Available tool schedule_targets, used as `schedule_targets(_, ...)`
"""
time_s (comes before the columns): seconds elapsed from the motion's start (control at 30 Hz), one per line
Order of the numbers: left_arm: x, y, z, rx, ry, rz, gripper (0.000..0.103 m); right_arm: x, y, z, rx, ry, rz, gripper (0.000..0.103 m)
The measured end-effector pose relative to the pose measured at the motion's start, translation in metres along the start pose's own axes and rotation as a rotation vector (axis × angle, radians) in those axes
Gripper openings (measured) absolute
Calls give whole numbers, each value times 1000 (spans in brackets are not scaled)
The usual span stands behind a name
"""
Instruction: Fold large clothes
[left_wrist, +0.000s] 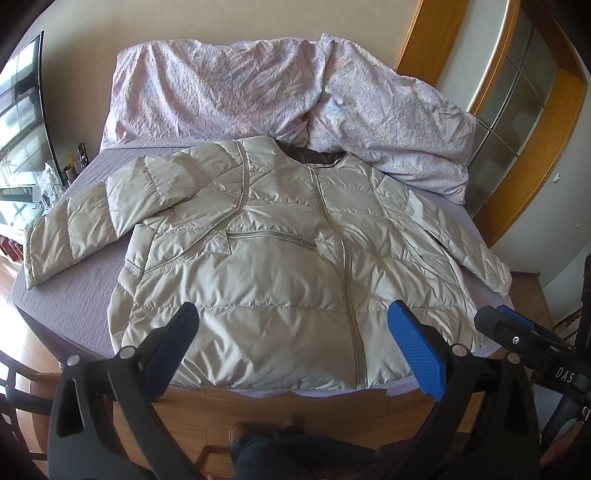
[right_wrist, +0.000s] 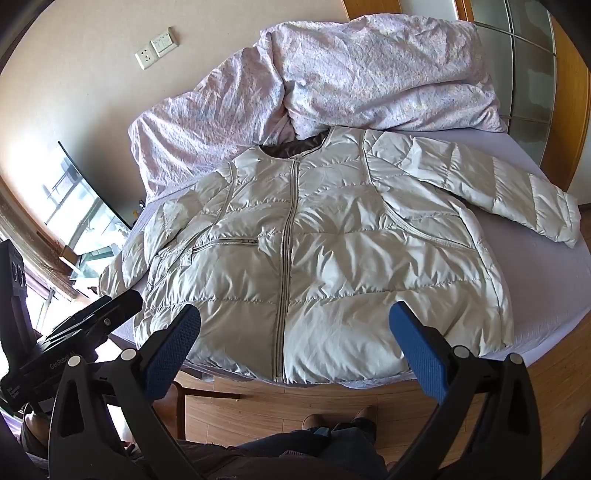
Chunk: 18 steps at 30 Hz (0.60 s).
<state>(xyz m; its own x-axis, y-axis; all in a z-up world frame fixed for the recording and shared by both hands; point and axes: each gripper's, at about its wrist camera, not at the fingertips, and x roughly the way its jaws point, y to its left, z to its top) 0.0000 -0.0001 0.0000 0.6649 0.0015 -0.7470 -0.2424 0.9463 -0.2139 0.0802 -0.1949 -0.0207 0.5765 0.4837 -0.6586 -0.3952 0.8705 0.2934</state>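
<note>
Our left gripper and right gripper both spread wide, empty, above our zipped cream puffer jacket flat on the bed

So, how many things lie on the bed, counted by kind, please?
Jacket: 1
Duvet: 1
Total: 2
Both lie on the bed.

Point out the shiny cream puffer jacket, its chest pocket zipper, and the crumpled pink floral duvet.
Cream puffer jacket (left_wrist: 280, 273): left wrist view, front panel.
Chest pocket zipper (right_wrist: 225, 242): right wrist view, mid-zip.
Pink floral duvet (left_wrist: 207, 85): left wrist view, left mound.
</note>
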Motion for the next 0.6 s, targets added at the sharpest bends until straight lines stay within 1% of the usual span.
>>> schedule_targets(0.6, 0, 0, 0, -3, 5, -1, 101, 2, -1, 2, -1, 4, -2, 102)
